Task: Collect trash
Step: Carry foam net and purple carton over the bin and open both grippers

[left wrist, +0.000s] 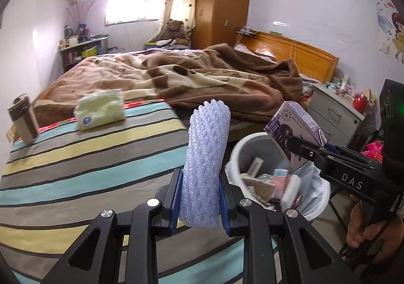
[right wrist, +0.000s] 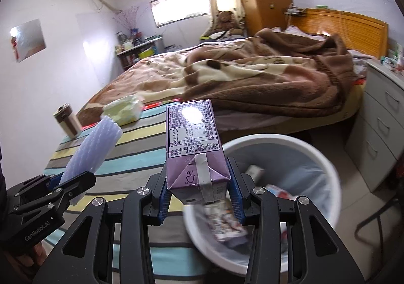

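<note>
Foam sleeve [left wrist: 205,165] sits pinched upright between the left gripper [left wrist: 200,204] fingers, blue pads pressing both its sides, most of its length sticking up past the tips. Right gripper [right wrist: 199,198] is clamped on the purple drink carton [right wrist: 194,145] near its folded end, pads on either side wall, label face up and pointing away from the fingers.

Step in hand, as I read it: carry-to-bin with both hands loaded, no drop done yet.

Trash bin [right wrist: 315,155], white with a clear liner, lies just beyond and to the right of the right fingertips; carton tail overlaps the near rim in the right wrist view, but most of the carton looks short of the opening. From the left wrist view the bin [left wrist: 242,147] is just right of the foam sleeve, already holding cartons and wrappers. The carton [left wrist: 294,129] hangs above its far rim there.

Next move calls for:
- right fingers further over the mouth, then spread to release; carton is rigid, should fall clean
- left gripper swings right over the mouth; foam is light and tall, may tip onto the rim, so go low before opening

Further out on the striped bedsheet [left wrist: 88,170], left of the left fingers: tissue pack [left wrist: 99,112] and a standing tumbler [left wrist: 22,119]. Whether either counts as trash I cannot tell. Beyond them, brown blanket [left wrist: 202,76].
</note>
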### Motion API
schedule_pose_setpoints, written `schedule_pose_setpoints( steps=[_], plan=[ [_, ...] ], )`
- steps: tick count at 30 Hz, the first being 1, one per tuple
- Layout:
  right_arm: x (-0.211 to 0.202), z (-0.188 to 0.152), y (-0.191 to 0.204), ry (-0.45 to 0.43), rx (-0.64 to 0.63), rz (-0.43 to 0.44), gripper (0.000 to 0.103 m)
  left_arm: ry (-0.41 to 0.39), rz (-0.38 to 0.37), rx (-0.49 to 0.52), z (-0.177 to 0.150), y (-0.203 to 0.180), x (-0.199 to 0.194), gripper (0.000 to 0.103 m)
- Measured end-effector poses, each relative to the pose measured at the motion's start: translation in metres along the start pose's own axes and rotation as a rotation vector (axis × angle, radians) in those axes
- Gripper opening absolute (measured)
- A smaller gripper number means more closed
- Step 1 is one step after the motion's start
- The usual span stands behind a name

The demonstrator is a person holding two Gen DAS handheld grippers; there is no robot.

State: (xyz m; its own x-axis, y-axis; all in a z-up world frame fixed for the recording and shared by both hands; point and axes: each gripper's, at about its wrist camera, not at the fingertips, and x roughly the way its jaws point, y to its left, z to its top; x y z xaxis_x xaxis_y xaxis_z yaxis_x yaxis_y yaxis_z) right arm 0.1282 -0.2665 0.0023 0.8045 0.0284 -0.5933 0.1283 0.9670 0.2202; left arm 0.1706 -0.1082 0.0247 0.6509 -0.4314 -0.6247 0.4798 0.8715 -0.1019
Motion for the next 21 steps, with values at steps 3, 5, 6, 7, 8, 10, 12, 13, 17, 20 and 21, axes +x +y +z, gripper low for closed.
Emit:
schedule_pose_setpoints(
  steps=[3, 5, 6, 7, 8, 10, 12, 13, 17, 20, 21],
  plan=[
    [-0.001, 0.0, -0.015, -0.003, 0.023, -0.039, 0.041, 0.011, -0.029, 0.017, 0.002, -0.018, 0.01, 0.027],
    [-0.002, -0.001, -0.023, 0.001, 0.032, -0.063, 0.041, 0.019, -0.047, 0.027, 0.004, -0.029, 0.017, 0.027],
    [-0.003, -0.002, -0.028, 0.004, 0.039, -0.075, 0.041, 0.021, -0.056, 0.034, 0.004, -0.034, 0.02, 0.027],
    [-0.003, -0.003, -0.035, 0.005, 0.05, -0.088, 0.041, 0.027, -0.063, 0.036, 0.005, -0.04, 0.024, 0.027],
    [-0.002, -0.004, -0.041, 0.01, 0.061, -0.104, 0.041, 0.033, -0.071, 0.036, 0.005, -0.045, 0.027, 0.027],
    [-0.001, -0.006, -0.051, 0.019, 0.075, -0.122, 0.041, 0.042, -0.086, 0.041, 0.004, -0.056, 0.034, 0.027],
    [0.0, -0.008, -0.059, 0.028, 0.088, -0.141, 0.041, 0.051, -0.094, 0.048, 0.003, -0.065, 0.04, 0.027],
    [0.002, -0.009, -0.063, 0.033, 0.095, -0.149, 0.041, 0.055, -0.098, 0.05, 0.002, -0.069, 0.043, 0.027],
    [0.003, -0.013, -0.072, 0.049, 0.104, -0.168, 0.041, 0.067, -0.107, 0.042, 0.0, -0.083, 0.052, 0.027],
    [0.005, -0.014, -0.076, 0.062, 0.099, -0.171, 0.041, 0.071, -0.094, 0.06, -0.001, -0.093, 0.058, 0.027],
    [0.006, -0.015, -0.077, 0.067, 0.097, -0.175, 0.041, 0.078, -0.104, 0.055, -0.002, -0.095, 0.06, 0.027]
  ],
)
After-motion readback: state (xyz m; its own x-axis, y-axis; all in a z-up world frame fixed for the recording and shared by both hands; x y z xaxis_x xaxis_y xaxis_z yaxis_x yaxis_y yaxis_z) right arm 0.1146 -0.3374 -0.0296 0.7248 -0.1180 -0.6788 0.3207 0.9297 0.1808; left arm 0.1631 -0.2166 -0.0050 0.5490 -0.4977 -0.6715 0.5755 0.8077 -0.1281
